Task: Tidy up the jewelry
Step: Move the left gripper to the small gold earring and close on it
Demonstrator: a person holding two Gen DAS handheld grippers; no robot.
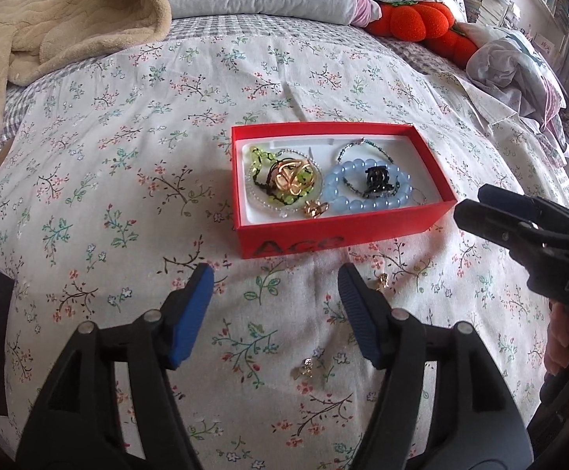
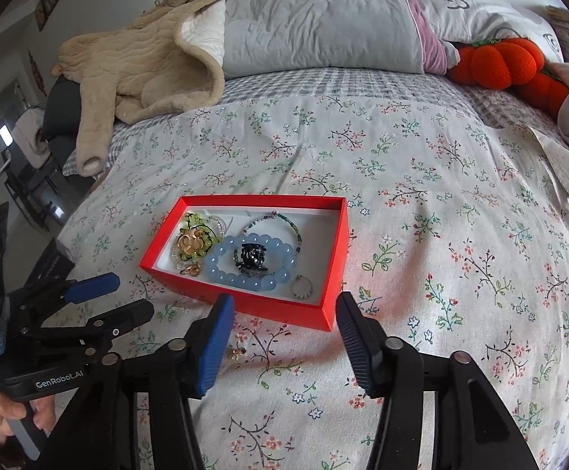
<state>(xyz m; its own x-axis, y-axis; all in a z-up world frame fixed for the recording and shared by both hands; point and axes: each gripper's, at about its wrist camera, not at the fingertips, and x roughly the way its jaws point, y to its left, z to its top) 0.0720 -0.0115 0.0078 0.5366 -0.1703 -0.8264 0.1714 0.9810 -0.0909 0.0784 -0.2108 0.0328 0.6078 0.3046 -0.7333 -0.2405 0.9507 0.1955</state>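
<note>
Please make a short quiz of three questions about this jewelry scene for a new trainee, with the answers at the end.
1. True or false: the blue bead bracelet lies inside the red box.
2. Which pieces still lie on the bedsheet outside the box? A) two small gold pieces B) a green bead bracelet C) a black hair claw
3. Fill in: the left gripper and the right gripper both stand ____ and hold nothing.

Key
1. True.
2. A: one small gold piece lies beside the left gripper's finger, the other gold piece between its fingers. The green bead bracelet and the black hair claw are in the box.
3. open
</note>
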